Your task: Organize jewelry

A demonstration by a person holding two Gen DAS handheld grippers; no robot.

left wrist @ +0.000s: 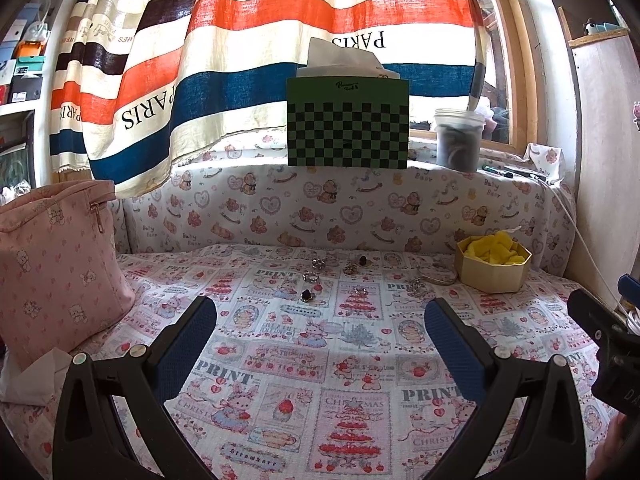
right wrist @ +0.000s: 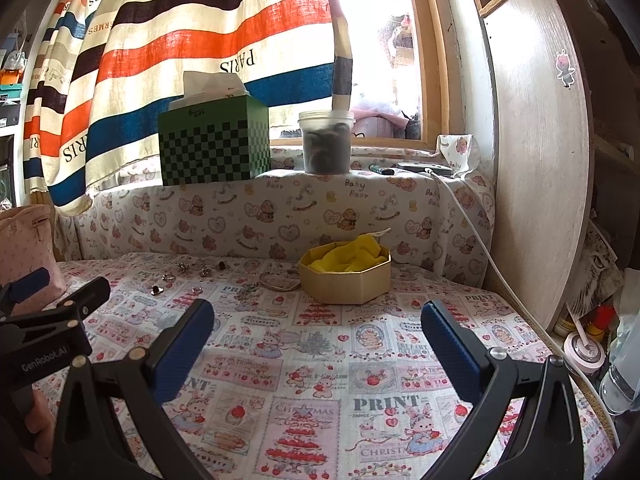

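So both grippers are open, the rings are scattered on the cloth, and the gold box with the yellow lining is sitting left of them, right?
Not quite: the gold box sits right of the rings, as the left wrist view shows. The left gripper and right gripper are open, holding nothing.

**Your right gripper is wide apart above the printed cloth**

Your right gripper (right wrist: 318,328) holds nothing. Ahead stands the gold octagonal cardboard box (right wrist: 346,280) with yellow cloth (right wrist: 344,258) inside. Left of it, small metal rings (right wrist: 192,270) and a thin bangle (right wrist: 278,280) lie on the pink printed tablecloth (right wrist: 320,360).
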